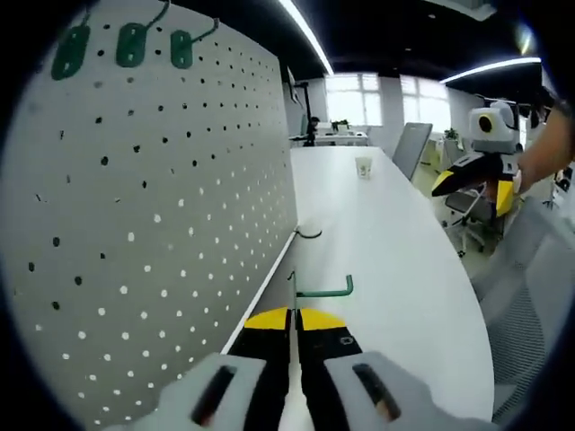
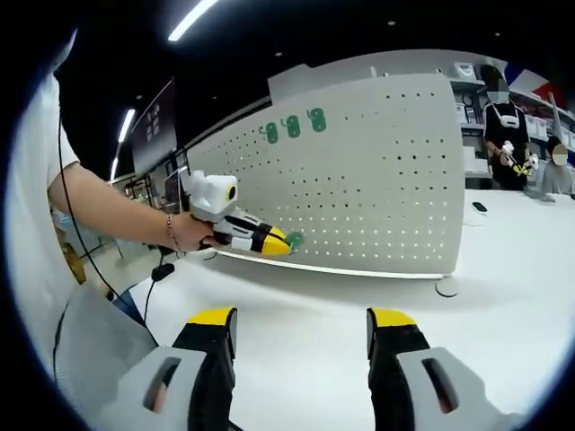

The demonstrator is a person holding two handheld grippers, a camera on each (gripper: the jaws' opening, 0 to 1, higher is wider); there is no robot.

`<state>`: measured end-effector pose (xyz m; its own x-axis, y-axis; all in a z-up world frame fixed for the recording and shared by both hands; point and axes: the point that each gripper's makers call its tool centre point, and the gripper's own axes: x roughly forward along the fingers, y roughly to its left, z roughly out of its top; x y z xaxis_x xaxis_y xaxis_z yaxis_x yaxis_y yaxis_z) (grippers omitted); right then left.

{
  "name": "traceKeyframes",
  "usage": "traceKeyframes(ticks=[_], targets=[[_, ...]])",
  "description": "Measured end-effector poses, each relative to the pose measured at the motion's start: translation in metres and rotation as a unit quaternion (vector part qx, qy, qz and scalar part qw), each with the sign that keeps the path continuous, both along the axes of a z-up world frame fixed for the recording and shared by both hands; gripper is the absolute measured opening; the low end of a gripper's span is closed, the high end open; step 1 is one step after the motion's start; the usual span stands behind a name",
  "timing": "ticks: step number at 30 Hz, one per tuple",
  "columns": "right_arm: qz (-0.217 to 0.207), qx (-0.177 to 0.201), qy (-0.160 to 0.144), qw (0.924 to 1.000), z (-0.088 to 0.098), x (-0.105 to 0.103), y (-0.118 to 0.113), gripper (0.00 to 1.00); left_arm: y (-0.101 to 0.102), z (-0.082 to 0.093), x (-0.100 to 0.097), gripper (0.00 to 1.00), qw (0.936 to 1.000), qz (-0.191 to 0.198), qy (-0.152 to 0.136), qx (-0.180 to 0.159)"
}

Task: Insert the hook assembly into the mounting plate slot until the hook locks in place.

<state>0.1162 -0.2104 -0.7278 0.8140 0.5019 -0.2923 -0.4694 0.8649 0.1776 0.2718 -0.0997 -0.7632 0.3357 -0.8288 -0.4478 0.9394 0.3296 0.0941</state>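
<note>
Open-plan room, dark ceiling with long strip lights [image 1: 305, 34], bright windows [image 1: 359, 99] at the far end. In the right gripper view a person in dark clothes [image 2: 505, 135] stands at a counter well behind the work area.

Long white table [image 1: 386, 260] with a rounded edge runs toward the windows. A small cup [image 1: 363, 167] sits far down it; an office chair [image 1: 472, 220] stands off its far side.

White pegboard [image 1: 144, 206] stands upright on the table along one edge, rows of small holes across it. Three green hooks [image 1: 131, 43] already hang in a row near its top — same three seen in the right gripper view as hooks at [image 2: 293, 126].

Left gripper [image 1: 295, 325]: yellow-tipped jaws pinched together on the stem of a green hook [image 1: 325, 291], whose arm points away from the board, just beside the board's base. A dark wire loop [image 1: 309, 233] lies on the table farther along the board's foot.

Right gripper [image 2: 301, 325]: jaws spread wide, nothing between them, over bare tabletop, well apart from the board. The person's hand [image 2: 193, 232] grips the left tool there.
</note>
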Motion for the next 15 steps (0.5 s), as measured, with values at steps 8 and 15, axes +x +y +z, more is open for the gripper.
traceKeyframes(ticks=[8, 15], targets=[[0.011, 0.001, -0.001, 0.9999, 0.001, 0.0, 0.008, 0.57, 0.007, 0.017, -0.006, 0.01, 0.9992, 0.018, -0.006, -0.034], [0.015, 0.002, -0.006, 0.9999, 0.004, 0.002, 0.012, 0.56, 0.013, 0.033, -0.014, 0.01, 0.9974, 0.027, -0.013, -0.065]])
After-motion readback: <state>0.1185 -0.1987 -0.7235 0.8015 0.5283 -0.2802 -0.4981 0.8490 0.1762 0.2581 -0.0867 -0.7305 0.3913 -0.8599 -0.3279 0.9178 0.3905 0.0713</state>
